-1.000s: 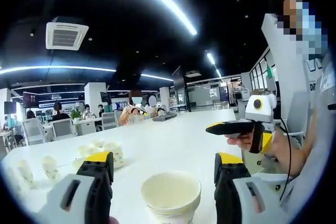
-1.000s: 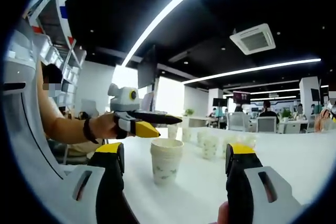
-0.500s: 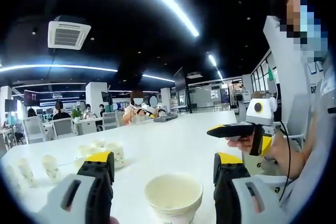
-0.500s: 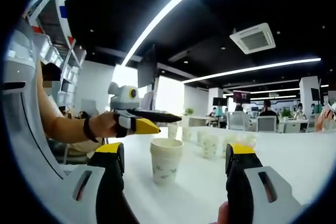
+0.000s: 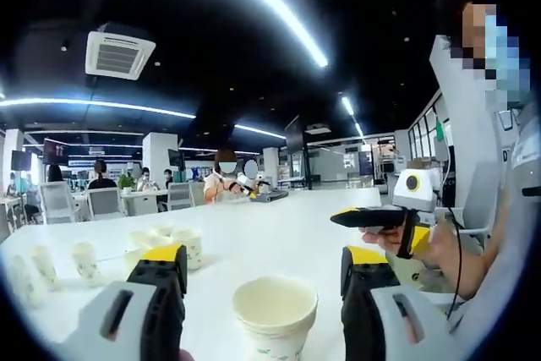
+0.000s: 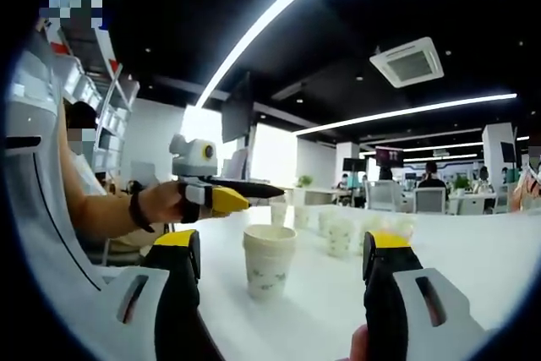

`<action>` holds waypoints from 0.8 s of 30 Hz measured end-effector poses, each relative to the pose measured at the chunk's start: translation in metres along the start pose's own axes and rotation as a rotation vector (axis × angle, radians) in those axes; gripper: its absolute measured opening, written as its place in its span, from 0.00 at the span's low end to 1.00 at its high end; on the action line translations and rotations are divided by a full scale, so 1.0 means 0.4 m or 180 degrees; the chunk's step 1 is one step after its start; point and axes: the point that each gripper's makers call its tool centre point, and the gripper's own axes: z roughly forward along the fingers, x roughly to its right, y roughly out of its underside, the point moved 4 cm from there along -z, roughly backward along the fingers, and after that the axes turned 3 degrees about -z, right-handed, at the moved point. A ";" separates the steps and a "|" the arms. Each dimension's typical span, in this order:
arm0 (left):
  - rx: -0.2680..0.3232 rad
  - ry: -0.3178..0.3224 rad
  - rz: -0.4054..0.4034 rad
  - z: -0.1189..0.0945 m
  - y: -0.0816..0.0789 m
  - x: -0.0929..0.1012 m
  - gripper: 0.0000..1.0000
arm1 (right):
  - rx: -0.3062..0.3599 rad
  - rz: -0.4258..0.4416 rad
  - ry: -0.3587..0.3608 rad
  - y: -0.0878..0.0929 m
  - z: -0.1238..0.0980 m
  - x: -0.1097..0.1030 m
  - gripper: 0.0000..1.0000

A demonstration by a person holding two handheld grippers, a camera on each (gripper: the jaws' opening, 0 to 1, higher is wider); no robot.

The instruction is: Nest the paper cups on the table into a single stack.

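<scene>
Both grippers, left gripper point(image 5: 262, 276) and right gripper point(image 6: 279, 268), are hanging with jaws apart, empty. I am easing the left a little lower toward the nearest cup point(image 5: 275, 314) standing upright on the table point(image 5: 287, 226); stacking is not begun, other cups point(image 5: 165, 243) waiting beyond.

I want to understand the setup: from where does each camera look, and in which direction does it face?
Left gripper view: rides on the left gripper, low over the white table; faces the nearest paper cup between its open jaws, with the right gripper in a hand.
Right gripper view: rides on the right gripper, facing the same cup from the opposite side; the left gripper, hand and forearm show.
Shared: that cup, the table, the far cluster of cups.
</scene>
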 end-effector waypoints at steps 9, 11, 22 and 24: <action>0.0042 -0.0226 -0.0119 -0.078 0.001 0.026 0.76 | 0.0056 0.0088 -0.0047 -0.004 0.019 -0.011 0.82; -0.0036 -0.0233 -0.0087 -0.093 0.012 0.033 0.76 | 0.0086 0.0135 -0.0050 -0.007 0.023 -0.013 0.82; -0.0086 -0.0308 -0.0038 -0.168 0.031 0.048 0.74 | -0.0088 0.0106 0.0231 -0.003 0.024 0.037 0.82; -0.0116 -0.0272 0.0003 -0.177 0.035 0.044 0.74 | -0.0140 0.0105 0.0308 0.006 0.021 0.047 0.82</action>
